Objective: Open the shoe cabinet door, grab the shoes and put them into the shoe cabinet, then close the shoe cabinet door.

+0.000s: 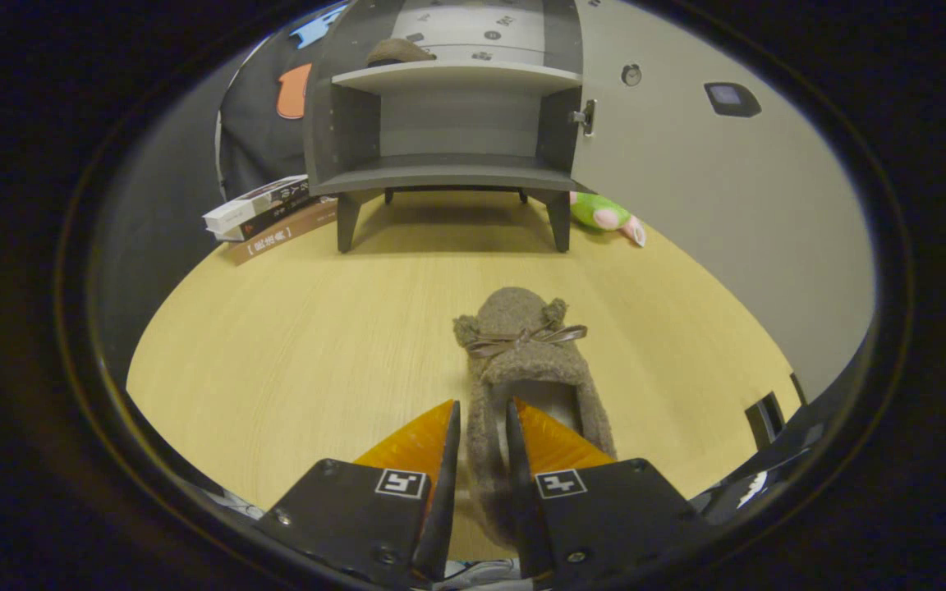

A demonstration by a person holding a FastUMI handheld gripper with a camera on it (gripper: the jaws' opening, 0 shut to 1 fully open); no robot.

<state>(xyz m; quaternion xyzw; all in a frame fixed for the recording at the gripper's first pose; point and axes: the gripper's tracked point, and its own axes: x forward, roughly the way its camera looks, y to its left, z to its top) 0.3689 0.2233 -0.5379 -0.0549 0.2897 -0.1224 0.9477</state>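
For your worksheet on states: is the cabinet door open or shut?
Open: the door is swung aside, baring both shelves. Claw pinches the slipper.

staged home corner in booth: small grey shoe cabinet [448, 123] on wooden tabletop [292, 345], door [686, 164] open, stacked books [268, 215] beside it, green plush toy [604, 215], fuzzy slipper [526, 361] on tabletop.

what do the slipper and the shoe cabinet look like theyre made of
Slipper: brown fuzzy fleece or plush, going by its nubby pile, with a satin-like ribbon bow; the gripper pinches its side wall. Shoe cabinet: probably matte grey laminated board, with flat, even panels and square edges.
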